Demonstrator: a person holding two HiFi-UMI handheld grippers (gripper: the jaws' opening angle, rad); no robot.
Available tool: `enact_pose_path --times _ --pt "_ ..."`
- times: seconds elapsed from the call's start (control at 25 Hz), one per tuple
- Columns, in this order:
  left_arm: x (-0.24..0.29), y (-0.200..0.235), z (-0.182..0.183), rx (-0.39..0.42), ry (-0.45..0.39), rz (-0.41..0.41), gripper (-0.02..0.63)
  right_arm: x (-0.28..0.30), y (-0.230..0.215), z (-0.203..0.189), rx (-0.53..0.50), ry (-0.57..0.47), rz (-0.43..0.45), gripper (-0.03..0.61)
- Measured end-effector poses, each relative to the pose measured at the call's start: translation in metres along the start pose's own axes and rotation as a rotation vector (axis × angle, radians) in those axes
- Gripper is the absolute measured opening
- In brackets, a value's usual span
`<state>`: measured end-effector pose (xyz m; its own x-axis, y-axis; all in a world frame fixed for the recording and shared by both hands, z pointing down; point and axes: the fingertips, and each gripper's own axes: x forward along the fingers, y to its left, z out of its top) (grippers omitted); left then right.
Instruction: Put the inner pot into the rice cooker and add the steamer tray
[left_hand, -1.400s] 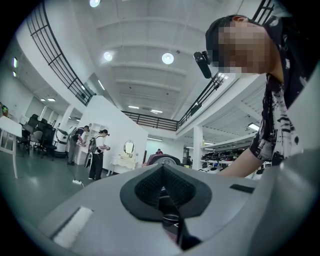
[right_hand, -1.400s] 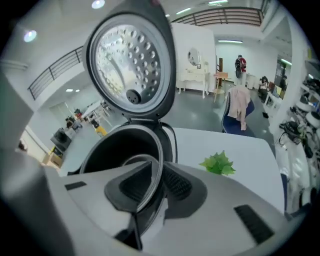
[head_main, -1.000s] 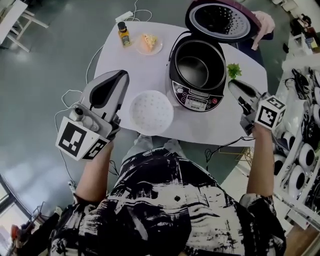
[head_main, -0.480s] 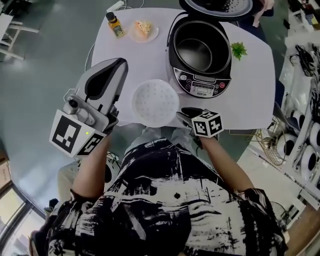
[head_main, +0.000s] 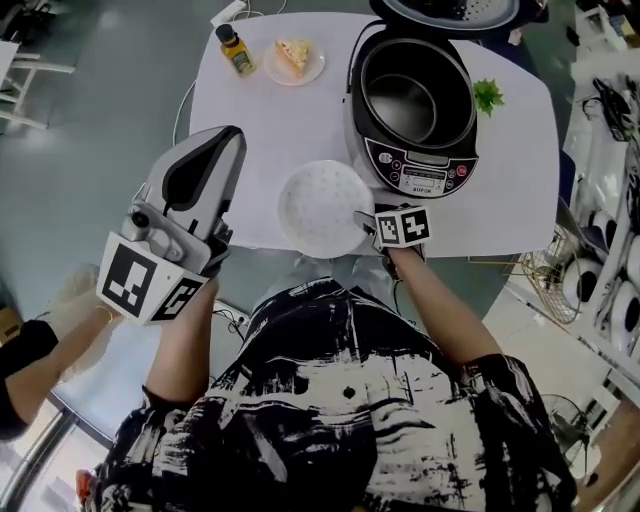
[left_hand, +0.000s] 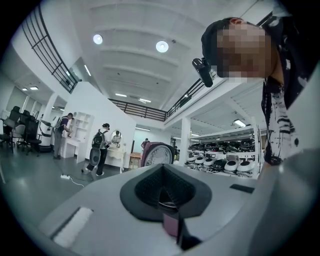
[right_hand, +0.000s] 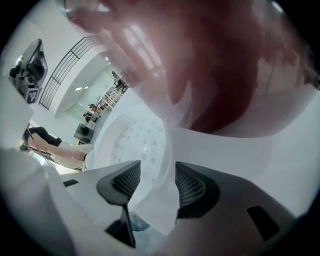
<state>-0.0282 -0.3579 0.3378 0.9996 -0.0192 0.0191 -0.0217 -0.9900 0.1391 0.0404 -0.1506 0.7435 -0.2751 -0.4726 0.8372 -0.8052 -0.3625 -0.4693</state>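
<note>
Off the table's (head_main: 280, 130) left edge, the left hand-held gripper (head_main: 228, 142) hangs over the floor (head_main: 90, 120), clenched on nothing, its pads pressed together. At the far left corner stand a small bottle (head_main: 232, 48) and, just beside it, a plate (head_main: 296, 60) of food. By the near edge the steamer tray (head_main: 322, 205) lies flat, holed face up; being round, it has no long axis. The right hand-held gripper (head_main: 362, 217) meets the tray's right rim. Its jaws have just been opening and stand apart with the rim between them, though whether they touch it is hard to make out. Behind the tray stands the rice cooker (head_main: 415, 175), with the inner pot (head_main: 405, 100) seated inside, mouth up. The cooker's raised lid (head_main: 445, 12) is cut off by the frame. A green sprig (head_main: 488, 97) lies just right of the cooker.
</note>
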Motion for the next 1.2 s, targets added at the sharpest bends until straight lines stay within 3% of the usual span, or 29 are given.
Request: enact_pose_path --times 0.08,0.2,0.36,0.52,0.68,0.96,1.08,1.2 --pt "-0.003 0.005 0.001 -0.002 -0.005 0.005 0.005 0.008 0.001 -0.005 0.024 0.029 -0.013 0.204" --pt "-0.008 0.010 0.001 -0.004 -0.014 0.014 0.005 0.014 -0.004 -0.010 0.068 0.066 -0.049 0.070" --pt "-0.015 0.015 0.001 -0.009 -0.023 0.030 0.005 0.014 -0.010 -0.011 0.090 0.089 -0.100 0.018" --pt "-0.019 0.016 0.004 -0.011 -0.037 0.047 0.005 0.007 -0.007 -0.013 0.023 0.125 -0.135 0.000" --pt "-0.022 0.017 0.009 -0.009 -0.055 0.062 0.005 -0.003 0.033 0.004 -0.009 0.082 -0.036 0.000" --pt "-0.028 0.015 0.027 0.040 -0.077 0.105 0.005 -0.044 0.133 0.056 -0.252 0.001 0.155 0.000" --pt "-0.026 0.016 0.040 0.073 -0.094 0.120 0.005 -0.074 0.148 0.079 -0.331 -0.041 0.177 0.002" --pt "-0.020 0.012 0.051 0.092 -0.111 0.120 0.005 -0.110 0.140 0.103 -0.340 -0.086 0.181 0.002"
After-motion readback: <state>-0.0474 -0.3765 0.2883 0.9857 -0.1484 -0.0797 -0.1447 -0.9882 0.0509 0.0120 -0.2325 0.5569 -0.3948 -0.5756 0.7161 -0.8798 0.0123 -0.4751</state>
